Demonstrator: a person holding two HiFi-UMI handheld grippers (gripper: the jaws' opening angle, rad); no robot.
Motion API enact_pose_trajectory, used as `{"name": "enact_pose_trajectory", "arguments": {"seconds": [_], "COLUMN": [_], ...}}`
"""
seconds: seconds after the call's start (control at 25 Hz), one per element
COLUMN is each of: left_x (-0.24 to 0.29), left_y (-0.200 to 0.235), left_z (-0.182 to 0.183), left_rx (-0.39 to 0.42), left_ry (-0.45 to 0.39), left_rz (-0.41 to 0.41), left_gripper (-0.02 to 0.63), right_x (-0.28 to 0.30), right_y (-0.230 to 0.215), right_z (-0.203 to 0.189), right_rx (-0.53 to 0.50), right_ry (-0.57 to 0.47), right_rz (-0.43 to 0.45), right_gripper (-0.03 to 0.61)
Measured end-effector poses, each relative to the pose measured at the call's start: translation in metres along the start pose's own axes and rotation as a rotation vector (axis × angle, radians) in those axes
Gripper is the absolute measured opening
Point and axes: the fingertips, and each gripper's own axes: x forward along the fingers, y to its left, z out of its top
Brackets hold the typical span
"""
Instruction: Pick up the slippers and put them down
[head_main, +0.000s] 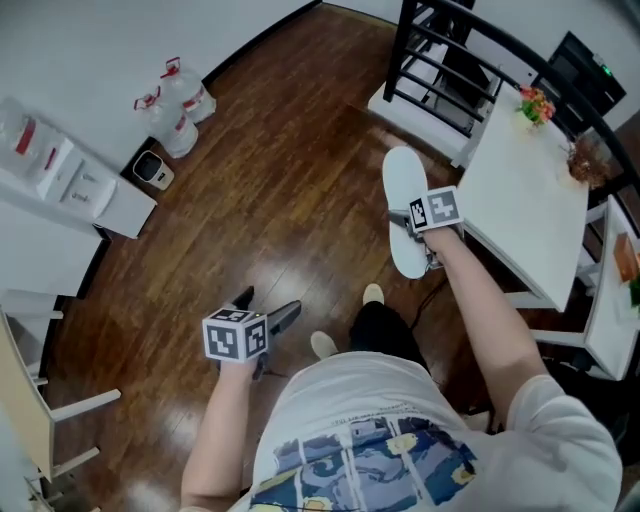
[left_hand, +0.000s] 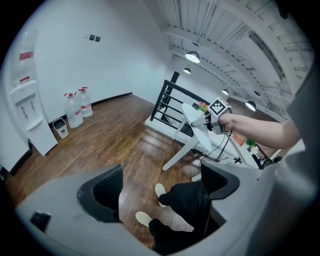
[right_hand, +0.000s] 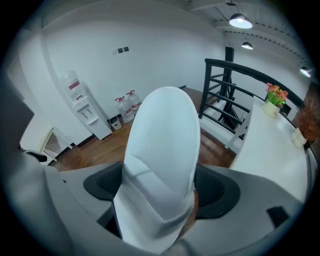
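A: So, where's the white flat slipper (head_main: 403, 180)?
B: Up in the air, pinched tight in the right claw (right_hand: 160, 189), over the dark wooden floor (head_main: 270, 200) and near the white desk (head_main: 525, 200).
A: And the left claw (left_hand: 162, 187)?
B: Jaws spread wide, nothing held between them.

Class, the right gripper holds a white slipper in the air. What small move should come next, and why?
Probably lower the right gripper toward the wood floor. Its jaws are clamped on the white slipper, which hangs above the floor, so it is picked up but not yet put down. The left gripper is open and empty.
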Motion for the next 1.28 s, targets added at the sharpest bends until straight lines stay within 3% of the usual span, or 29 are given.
{"name": "enact_pose_trajectory", "arguments": {"seconds": [0.36,0.56,0.68,1.0,1.28], "left_x": [0.062,0.152,0.229,0.419,0.521], "left_y": [0.060,0.111,0.145,0.213,0.252], "left_z": [-0.001,0.017,0.009,-0.074,-0.174], "left_rx": [-0.101,-0.117,-0.126,-0.247,-0.309], "left_ry": [0.078,0.112,0.126,0.161,0.205], "left_rz": [0.056,0.088,0.112,0.115,0.092], "left_gripper": [0.480,0.480,0.480,0.480,0.480], "right_x": [0.148,0.267,0.356,0.603,0.777], "right_y": [0.030,0.021,0.010,-0.002,0.008], "right_z": [0.022,0.037,0.033,-0.033,-0.122], "right_rx": [-0.069,-0.130,-0.156,-0.252,-0.349], "right_ry": [0.139,0.194,0.208,0.308,0.365], "right_rz": [0.082,0.102,0.117,0.176,0.188], "right_gripper": [0.465,0.465,0.462,0.462,0.462]}}
